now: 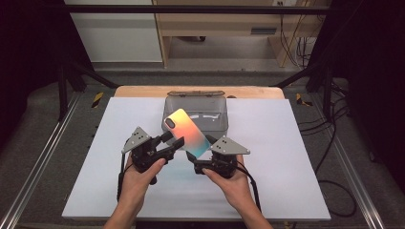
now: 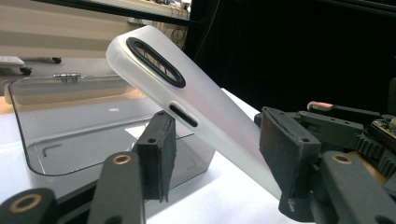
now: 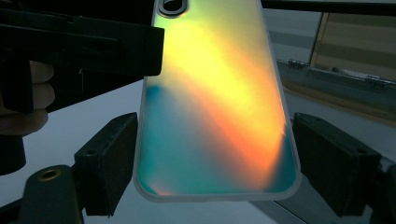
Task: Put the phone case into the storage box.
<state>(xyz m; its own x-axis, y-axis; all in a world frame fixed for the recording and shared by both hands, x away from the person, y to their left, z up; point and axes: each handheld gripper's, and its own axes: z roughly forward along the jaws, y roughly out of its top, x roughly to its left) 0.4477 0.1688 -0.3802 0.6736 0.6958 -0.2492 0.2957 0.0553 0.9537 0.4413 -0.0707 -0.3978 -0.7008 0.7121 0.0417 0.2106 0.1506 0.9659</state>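
Phone case (image 1: 186,132) held aloft between both grippers.

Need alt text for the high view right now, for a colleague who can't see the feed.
Two hand-held grippers hold an iridescent phone case tilted above a white table, the left gripper at its upper-left edge, the right gripper at its lower end. Behind the case sits a clear, lidded plastic box, with grey floor beyond.
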